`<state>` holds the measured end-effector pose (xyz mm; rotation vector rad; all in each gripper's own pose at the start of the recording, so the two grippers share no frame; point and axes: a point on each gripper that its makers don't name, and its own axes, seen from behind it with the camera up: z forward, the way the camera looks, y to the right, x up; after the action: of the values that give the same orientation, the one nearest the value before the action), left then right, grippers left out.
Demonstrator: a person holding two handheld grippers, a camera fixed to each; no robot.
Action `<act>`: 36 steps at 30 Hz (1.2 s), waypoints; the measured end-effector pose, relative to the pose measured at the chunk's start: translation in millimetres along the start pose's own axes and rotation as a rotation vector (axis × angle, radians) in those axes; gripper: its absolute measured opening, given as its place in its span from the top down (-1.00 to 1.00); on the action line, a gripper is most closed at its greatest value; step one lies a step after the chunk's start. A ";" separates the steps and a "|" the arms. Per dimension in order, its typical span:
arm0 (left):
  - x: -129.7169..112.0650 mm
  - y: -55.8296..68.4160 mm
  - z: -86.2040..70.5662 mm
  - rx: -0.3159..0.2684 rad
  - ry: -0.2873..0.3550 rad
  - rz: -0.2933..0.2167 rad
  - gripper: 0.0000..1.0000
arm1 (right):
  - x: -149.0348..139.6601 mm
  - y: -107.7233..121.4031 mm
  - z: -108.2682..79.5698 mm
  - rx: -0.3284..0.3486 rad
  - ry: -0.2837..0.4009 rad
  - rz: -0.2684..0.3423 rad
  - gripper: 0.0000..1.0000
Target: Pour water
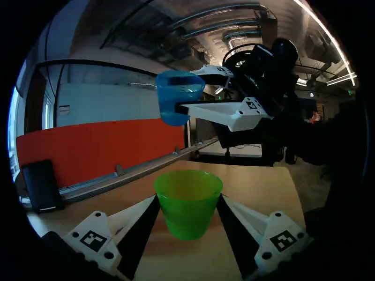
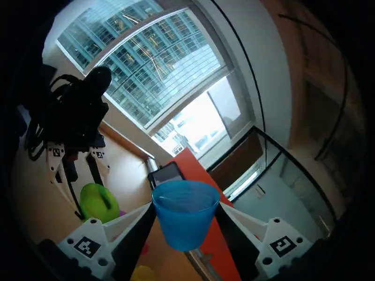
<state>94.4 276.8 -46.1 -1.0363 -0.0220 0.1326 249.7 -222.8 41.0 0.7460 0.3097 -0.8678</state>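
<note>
Green cup is clamped upright in the left gripper, apparently as a steady receiver, while the blue cup is gripped high by the right gripper for pouring.

Open-plan office with city towers outside the glass

A light wooden desk is edged along its far side by a low orange partition, and a glass-walled room stands behind that. Bare pipes and ducts run across the unfinished ceiling beside long strip lights. Beyond the desk's far right corner is another white desk. In the right gripper view, a tall gridded window looks onto a glazed high-rise.
</note>
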 end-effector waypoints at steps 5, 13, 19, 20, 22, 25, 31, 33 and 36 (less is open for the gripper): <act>0.1 2.2 1.3 -0.006 -0.001 0.002 -0.68 | 3.0 4.4 2.3 -0.002 -0.002 -0.051 -0.78; 2.6 3.7 3.5 -0.010 0.000 0.003 -0.68 | 8.9 6.2 5.9 -0.001 -0.004 -0.129 -0.78; 3.2 5.1 4.4 -0.013 0.002 0.003 -0.68 | 11.2 7.7 7.2 -0.005 -0.004 -0.178 -0.78; 3.1 5.4 4.4 -0.013 0.002 0.003 -0.68 | 11.5 8.3 7.2 -0.008 -0.004 -0.184 -0.78; 3.0 5.6 4.3 -0.014 0.002 0.004 -0.68 | 12.5 9.4 7.3 -0.011 -0.002 -0.197 -0.78; 3.5 6.0 4.4 -0.015 0.001 0.005 -0.67 | 13.8 11.8 7.5 -0.015 -0.001 -0.217 -0.78; 4.2 8.6 5.0 -0.020 0.002 0.006 -0.68 | 16.1 18.2 7.7 -0.028 0.000 -0.261 -0.78; 3.4 8.9 5.2 -0.020 0.001 0.005 -0.67 | 16.7 20.1 7.5 -0.032 0.001 -0.275 -0.78; 2.5 8.4 5.5 -0.020 -0.001 0.005 -0.68 | 17.3 23.1 7.5 -0.039 0.001 -0.295 -0.78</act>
<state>95.6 286.0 -50.6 -1.0565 -0.0217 0.1374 278.2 -228.4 47.9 0.6738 0.4433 -1.1360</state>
